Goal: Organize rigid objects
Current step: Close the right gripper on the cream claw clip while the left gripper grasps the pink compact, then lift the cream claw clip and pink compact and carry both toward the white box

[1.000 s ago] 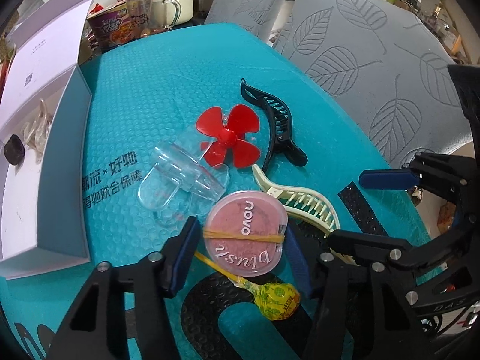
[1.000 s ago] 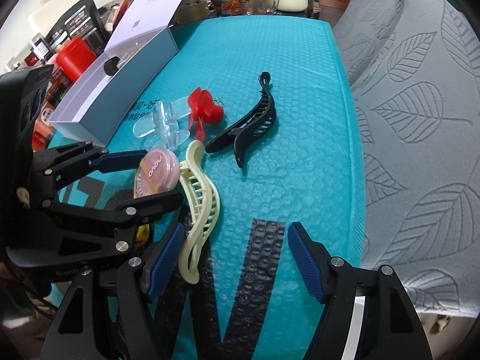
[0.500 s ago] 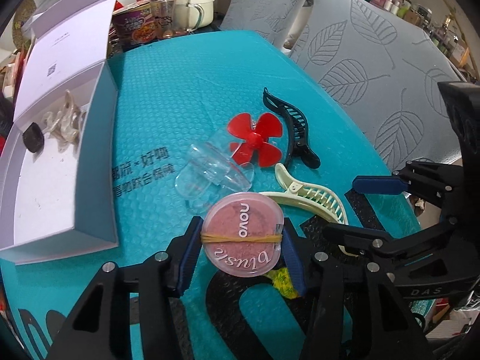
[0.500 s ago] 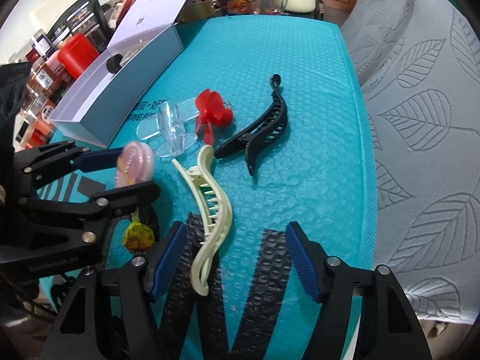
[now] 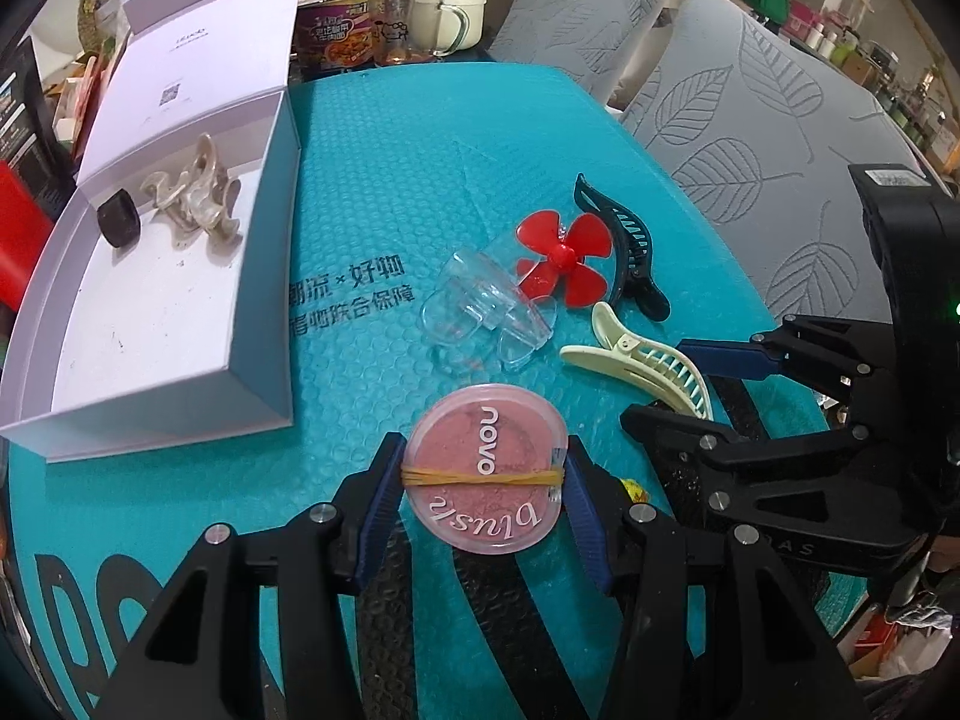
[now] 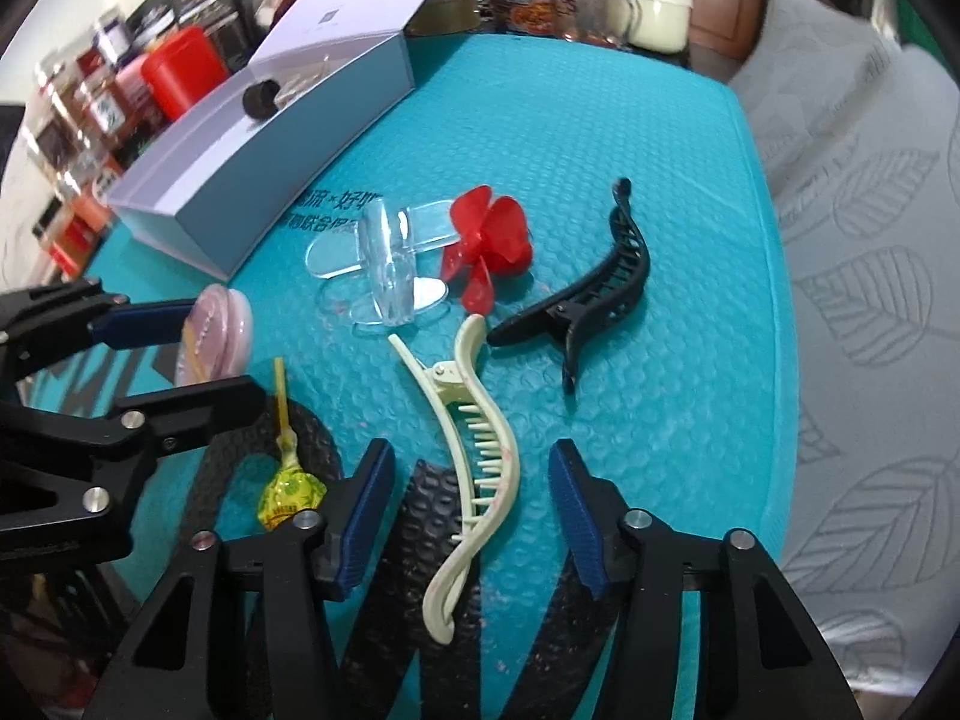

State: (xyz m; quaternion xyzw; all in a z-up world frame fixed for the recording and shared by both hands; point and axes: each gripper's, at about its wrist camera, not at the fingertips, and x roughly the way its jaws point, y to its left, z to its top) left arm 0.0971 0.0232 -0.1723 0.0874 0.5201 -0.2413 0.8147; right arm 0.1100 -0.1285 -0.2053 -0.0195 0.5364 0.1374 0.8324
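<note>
Left gripper (image 5: 483, 489): clamped on the blush compact (image 5: 485, 468), a blue pad pressed to each side of its rim.
Blush compact: round, so no long axis — its flat face tilts up toward the left wrist camera, white "novo" and "blush" lettering running across it; seen edge-on in the right wrist view (image 6: 215, 333).
Look: clear lid over pink powder, a yellow rubber band stretched across the middle.
Place: held above the teal bubble mat (image 5: 390, 180), near the open white box (image 5: 168, 276).
Right gripper (image 6: 474, 495): fingers spread wide, holding nothing, straddling the cream hair clip (image 6: 474, 474).
Cream hair clip: long axis runs away from the right camera, its teeth facing right, hinge end at the far end.
Black hair clip (image 6: 591, 294): lies beside the red propeller (image 6: 489, 246).
Lollipop (image 6: 288, 480): yellow wrapper, on the mat.
</note>
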